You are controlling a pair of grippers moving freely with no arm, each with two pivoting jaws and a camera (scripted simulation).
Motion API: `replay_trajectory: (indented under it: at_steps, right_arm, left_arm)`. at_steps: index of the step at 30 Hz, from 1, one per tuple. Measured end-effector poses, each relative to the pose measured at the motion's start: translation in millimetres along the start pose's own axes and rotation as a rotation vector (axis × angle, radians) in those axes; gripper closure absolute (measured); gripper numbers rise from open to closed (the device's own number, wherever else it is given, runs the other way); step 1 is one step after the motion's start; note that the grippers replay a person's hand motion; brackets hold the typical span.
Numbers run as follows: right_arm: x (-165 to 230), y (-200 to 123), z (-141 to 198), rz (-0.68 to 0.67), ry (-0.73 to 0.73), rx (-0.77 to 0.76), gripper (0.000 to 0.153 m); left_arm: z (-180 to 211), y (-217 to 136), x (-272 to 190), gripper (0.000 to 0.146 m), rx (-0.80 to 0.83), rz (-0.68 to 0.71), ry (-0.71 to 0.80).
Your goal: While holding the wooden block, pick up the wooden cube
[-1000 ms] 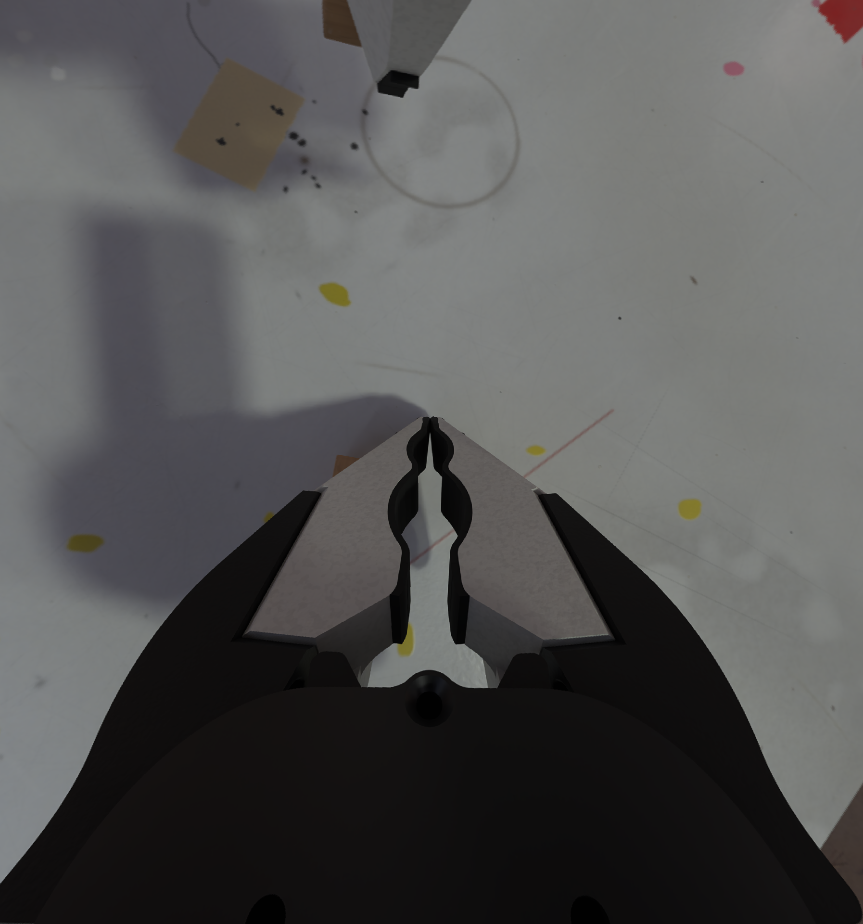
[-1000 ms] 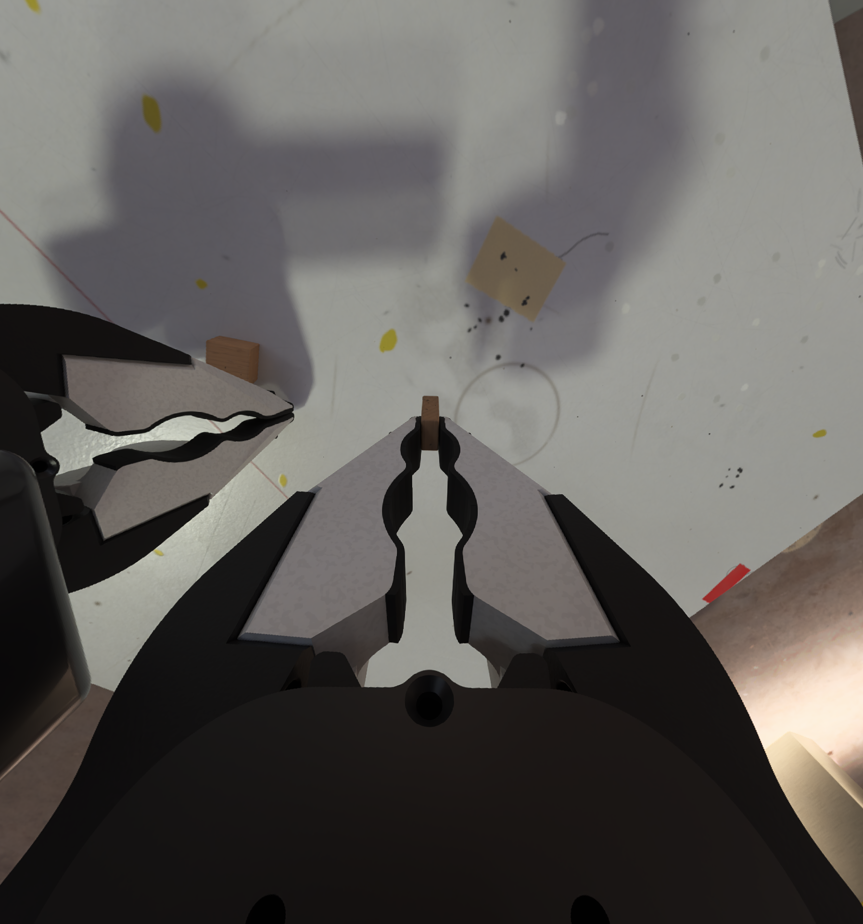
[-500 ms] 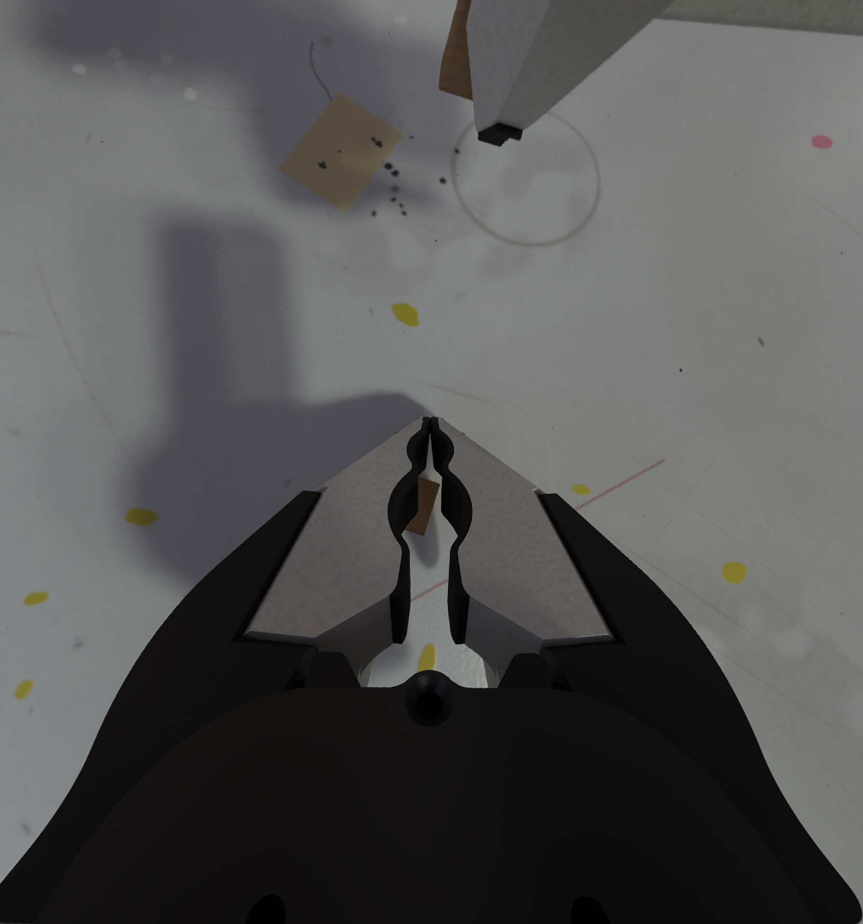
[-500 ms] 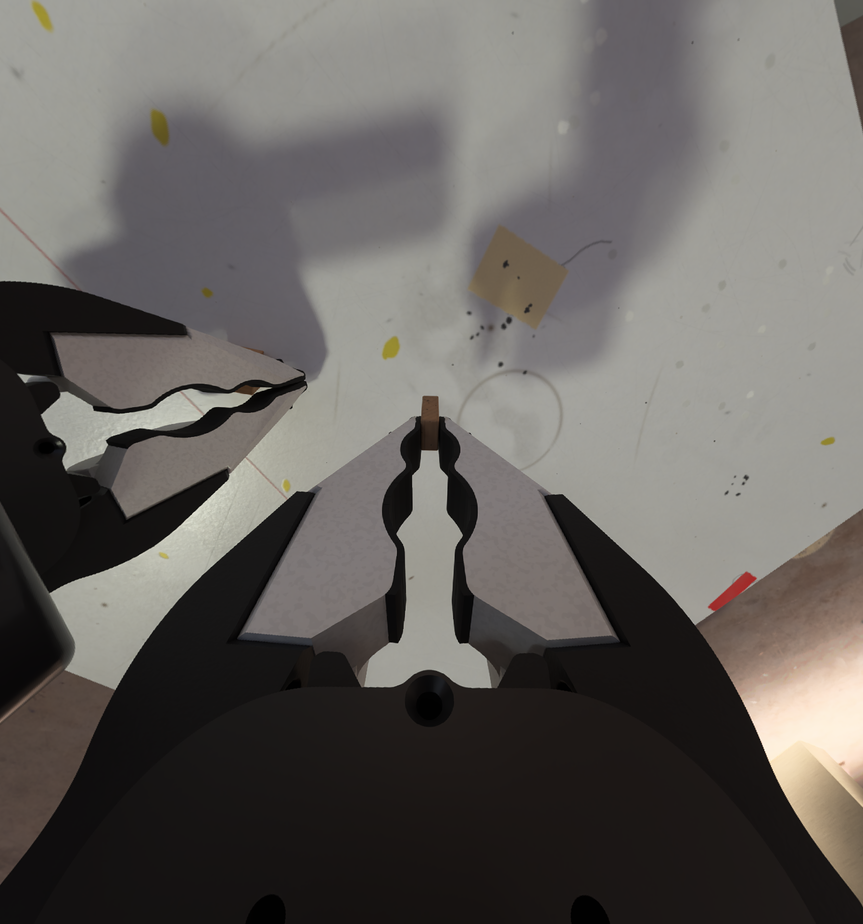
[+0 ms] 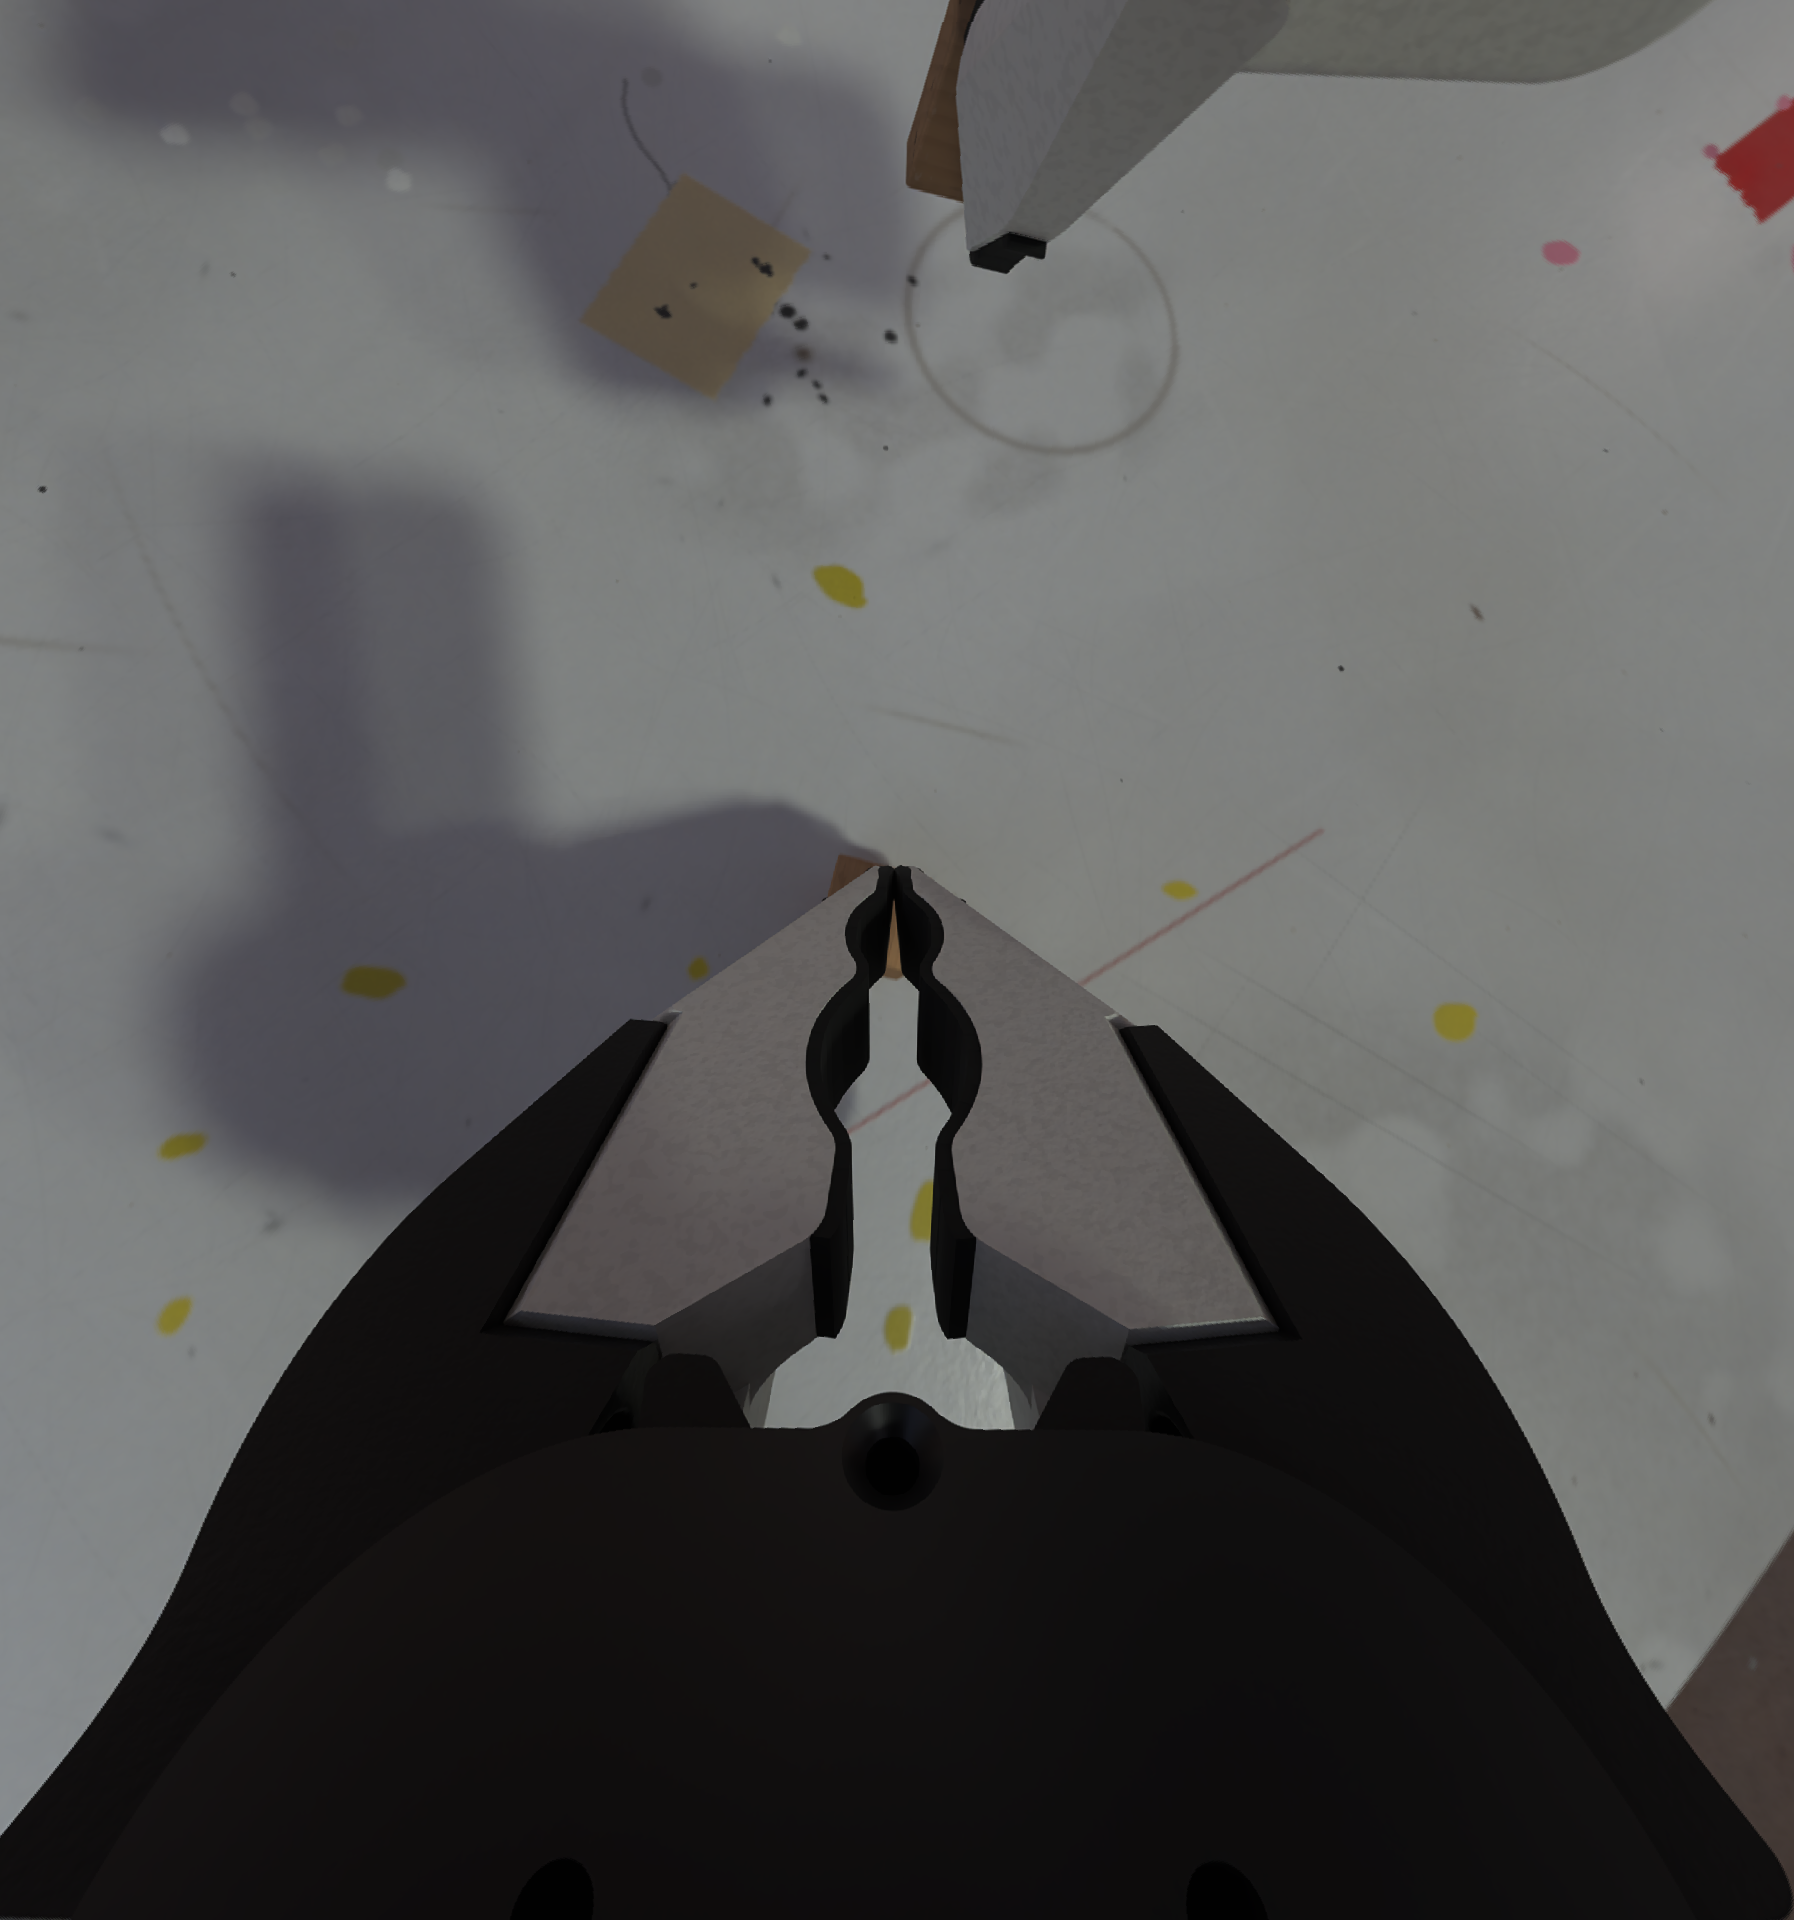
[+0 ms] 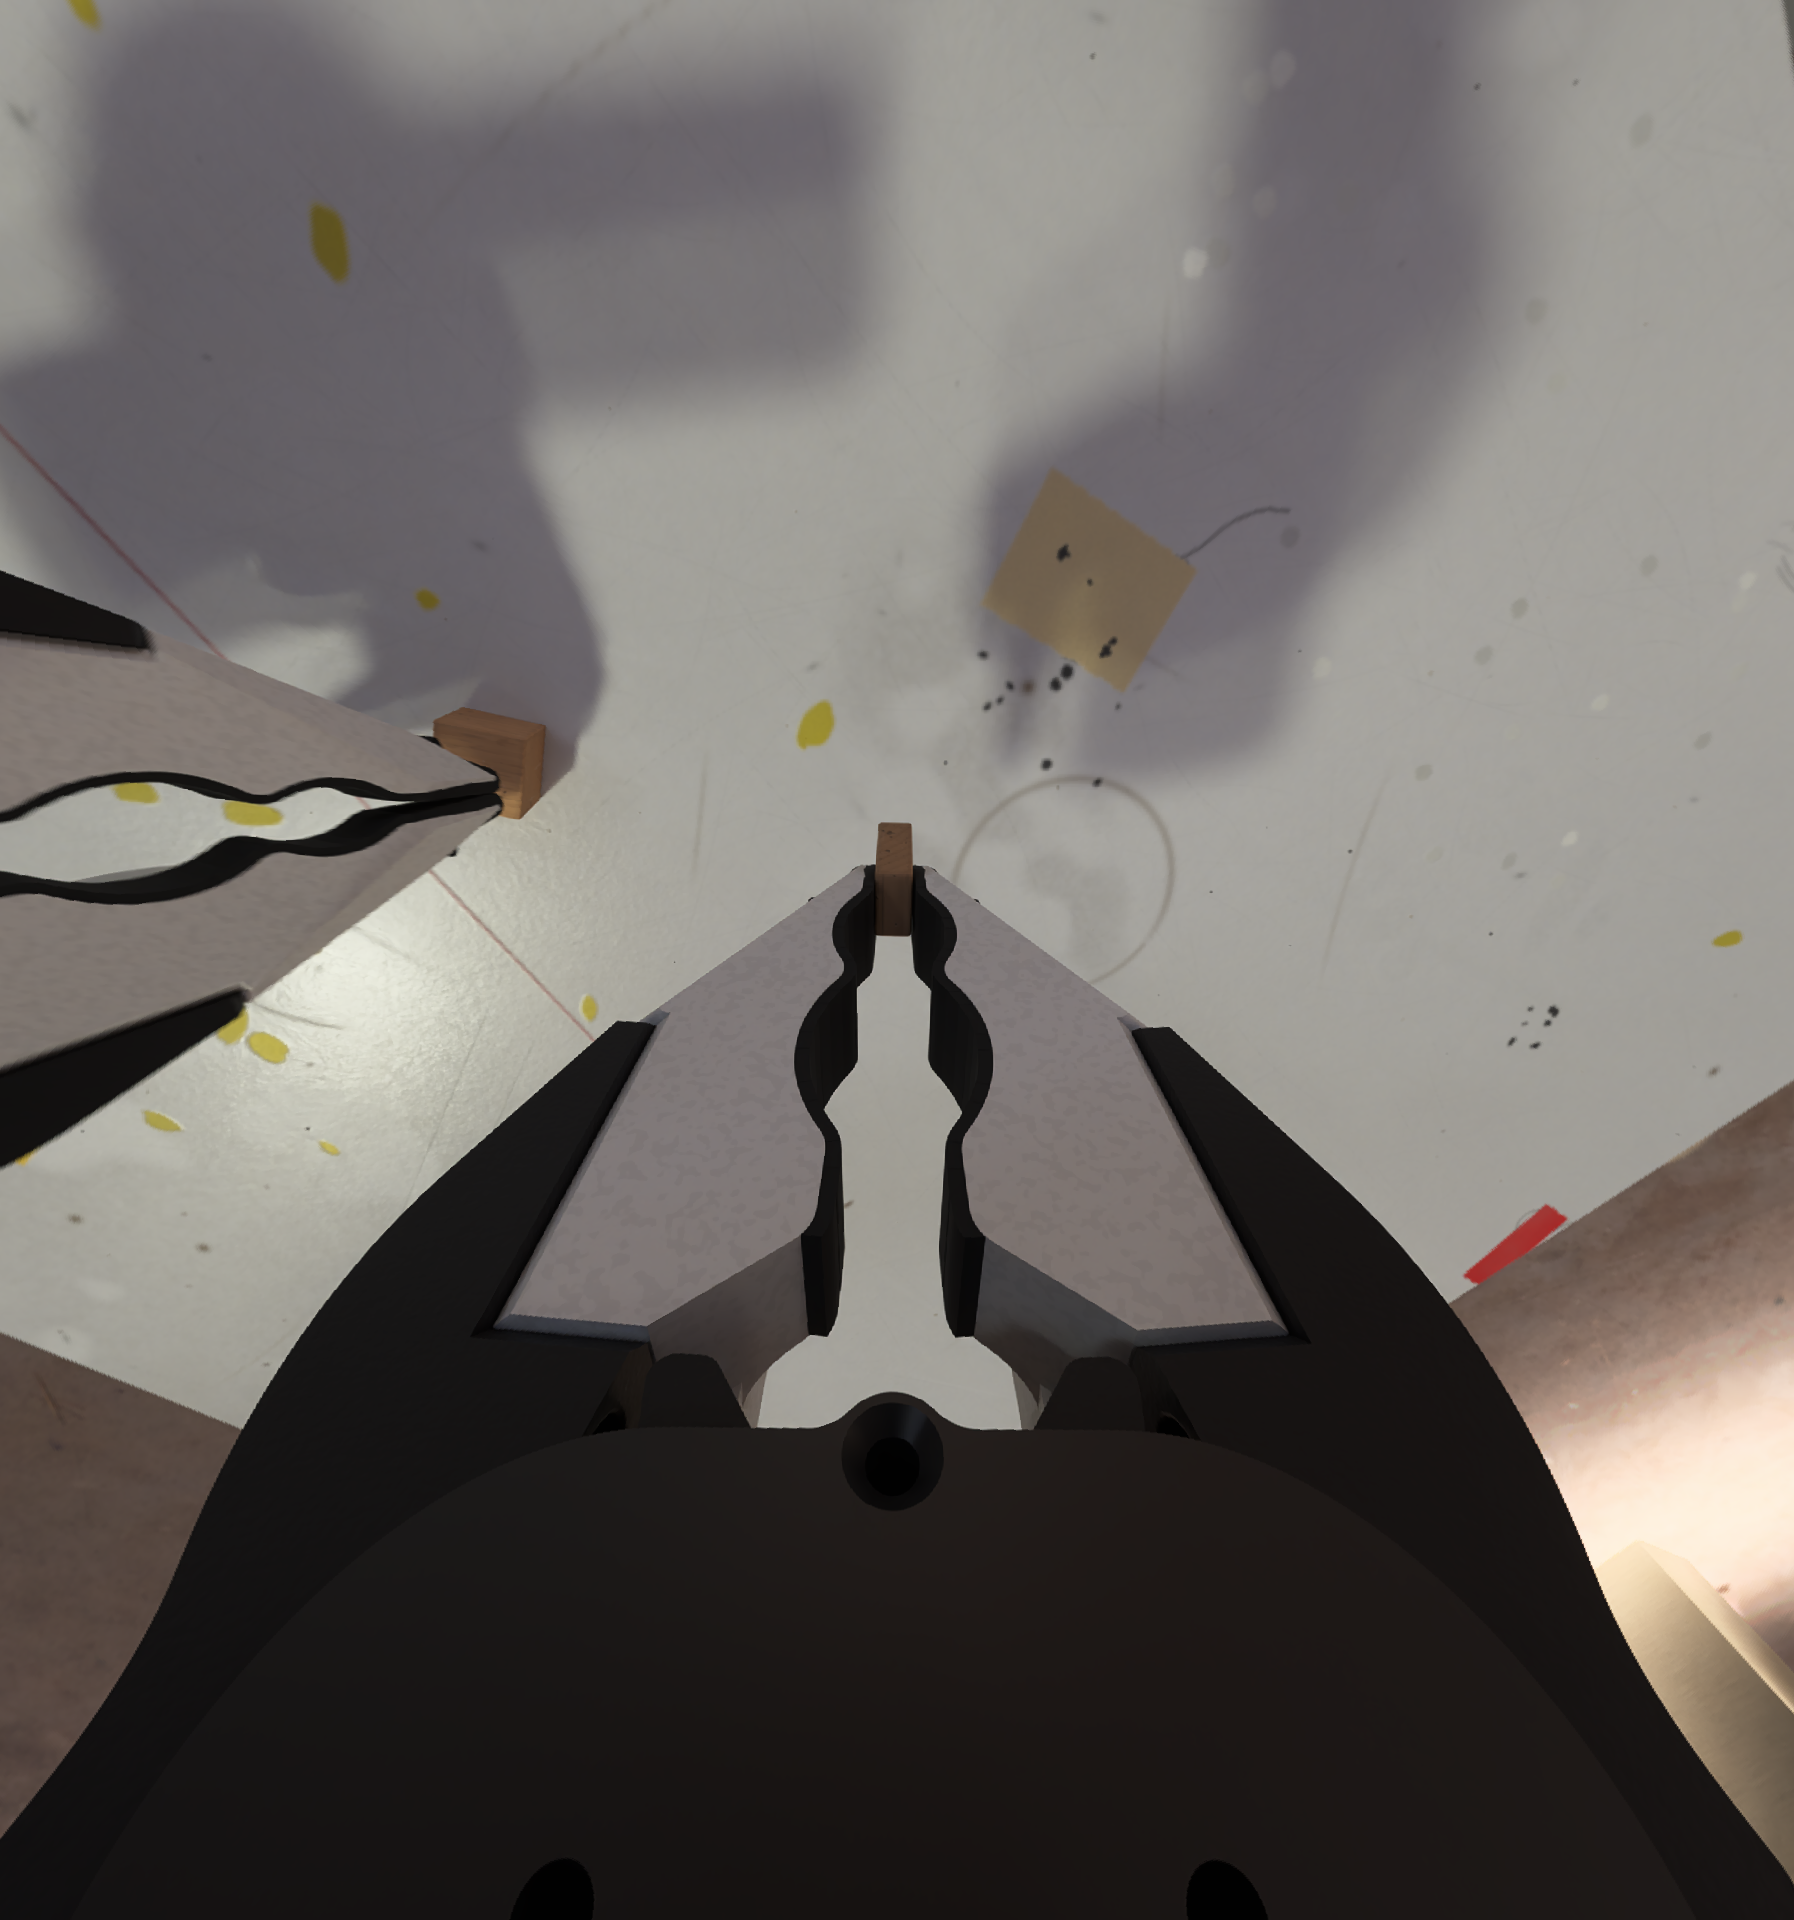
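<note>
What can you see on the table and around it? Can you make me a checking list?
Surface: white table, scuffed, with yellow spots and a ring mark.
Job's things: wooden block in the right gripper; wooden cube on the table.
Clutter: tan square patch, red tape.
Grippers: right gripper shut on the wooden block; left gripper shut, tips at the wooden cube, not gripping it.
Cables: nothing seen.
Surroundings: brown floor, pale beige object.

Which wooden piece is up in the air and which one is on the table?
The thin wooden block, pinched in the right gripper, is up in the air. The chunkier wooden cube sits on the white table at the left gripper's closed tips.
</note>
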State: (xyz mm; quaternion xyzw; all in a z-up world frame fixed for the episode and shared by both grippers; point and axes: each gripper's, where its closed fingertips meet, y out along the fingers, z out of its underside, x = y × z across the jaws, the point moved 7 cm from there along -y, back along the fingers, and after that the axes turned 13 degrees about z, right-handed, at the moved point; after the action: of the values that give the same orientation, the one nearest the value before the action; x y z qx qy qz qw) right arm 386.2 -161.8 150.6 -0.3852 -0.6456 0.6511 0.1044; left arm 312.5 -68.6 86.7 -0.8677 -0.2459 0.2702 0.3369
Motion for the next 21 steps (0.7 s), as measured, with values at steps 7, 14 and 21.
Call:
replay_trajectory:
  at_steps: [7,14,21]
  right_arm:
    - [-3.4,5.7,0.0,-0.043,0.016,0.018,0.147]
    - [-6.7,9.8,8.5,-0.071,0.074,0.028,0.147]
    - [-8.7,10.5,12.8,-0.080,0.081,0.046,0.147]
  left_arm:
    - [18.2,-9.8,1.6,0.146,-0.017,0.035,-0.062]
    - [27.2,0.6,-2.1,0.146,-0.020,0.075,-0.097]
    - [22.5,7.4,-15.1,0.143,-0.006,0.069,-0.029]
